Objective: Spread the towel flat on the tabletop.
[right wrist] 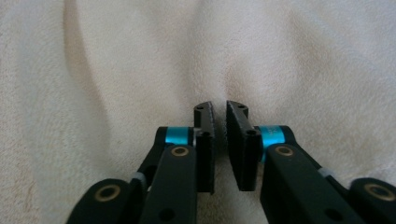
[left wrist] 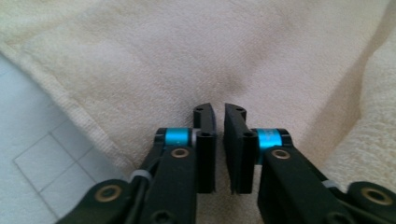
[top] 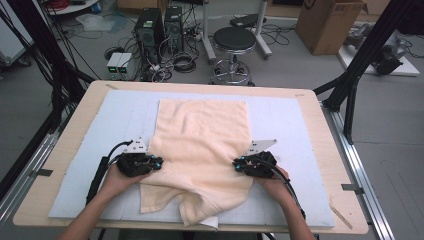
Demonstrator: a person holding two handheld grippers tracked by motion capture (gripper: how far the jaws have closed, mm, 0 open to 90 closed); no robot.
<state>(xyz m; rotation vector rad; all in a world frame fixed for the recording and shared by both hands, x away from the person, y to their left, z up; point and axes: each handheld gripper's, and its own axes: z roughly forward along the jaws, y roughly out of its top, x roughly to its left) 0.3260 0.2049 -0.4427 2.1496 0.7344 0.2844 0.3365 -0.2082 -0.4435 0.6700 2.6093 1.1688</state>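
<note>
A cream towel [top: 200, 135] lies spread on the pale blue mat [top: 120, 115], its near part bunched and hanging toward the front edge. My left gripper [top: 156, 164] sits at the towel's left edge, held by a hand. In the left gripper view the jaws [left wrist: 219, 111] stand almost together, and the towel [left wrist: 154, 60] puckers into the narrow slit at their tips. My right gripper [top: 237, 164] sits at the towel's right edge. In the right gripper view its jaws [right wrist: 220, 108] pinch a small ridge of the towel [right wrist: 140, 51] the same way.
The mat covers a wooden table [top: 327, 145] with bare wood at its rim. A strip of mat [left wrist: 42, 154] shows beside the towel's hem. On the floor beyond stand a black stool [top: 234, 42], computer cases [top: 160, 27] and a cardboard box [top: 327, 22].
</note>
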